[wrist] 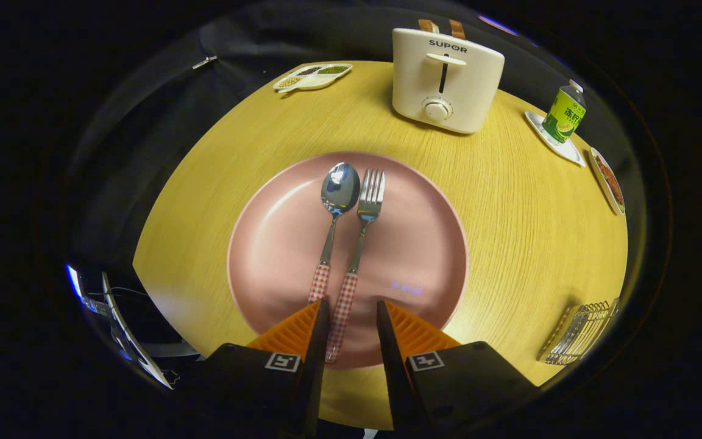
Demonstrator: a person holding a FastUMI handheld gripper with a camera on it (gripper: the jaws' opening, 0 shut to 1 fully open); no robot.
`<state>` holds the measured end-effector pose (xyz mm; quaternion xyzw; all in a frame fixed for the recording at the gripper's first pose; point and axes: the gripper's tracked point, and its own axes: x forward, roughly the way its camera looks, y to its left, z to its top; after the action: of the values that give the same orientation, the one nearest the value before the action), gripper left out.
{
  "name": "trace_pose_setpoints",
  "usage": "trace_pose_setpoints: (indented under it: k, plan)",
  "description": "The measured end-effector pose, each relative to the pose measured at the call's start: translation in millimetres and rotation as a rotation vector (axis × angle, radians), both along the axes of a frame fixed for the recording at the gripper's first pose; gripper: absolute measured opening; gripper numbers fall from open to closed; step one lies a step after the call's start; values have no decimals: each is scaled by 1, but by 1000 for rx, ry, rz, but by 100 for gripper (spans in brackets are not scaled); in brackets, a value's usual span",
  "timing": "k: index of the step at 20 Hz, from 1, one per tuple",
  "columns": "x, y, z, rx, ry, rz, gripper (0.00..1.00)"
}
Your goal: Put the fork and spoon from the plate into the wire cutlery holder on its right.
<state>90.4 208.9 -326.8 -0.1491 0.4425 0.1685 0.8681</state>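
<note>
A spoon (334, 225) and fork (358, 244) are lying side by side on a pink plate (424, 256) on the worktop (509, 207), handles pointing back toward the gripper (351, 317). The gripper is hanging open and holding nothing, with the fork's checked handle running lengthwise between its fingers, nearer the left one. The wire cutlery holder (579, 332) is sitting well off to the right.

the gripper (351, 308) has two wedge-shaped ridged fingers (293, 332) on black blocky mounts, each mount bearing a small square black-and-white tag (fiducial-style marker), with a gap between them.
</note>
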Motion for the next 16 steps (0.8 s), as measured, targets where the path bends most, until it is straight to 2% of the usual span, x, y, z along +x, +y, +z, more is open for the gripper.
trace_pose_setpoints:
  k: [2,3,5,6,7,8,10,16]
  plan:
    - [-2,2,1,-13,-17,21,50]
    - [0,4,-1,-23,-33,26,38]
    - [-1,8,3,-48,-27,83,38]
    - [-1,9,-1,-41,-29,81,36]
    - [0,7,-3,-40,-19,77,21]
    - [-1,5,-3,-27,0,62,20]
    - [-4,8,-3,16,51,61,12]
    - [-11,11,26,94,65,55,9]
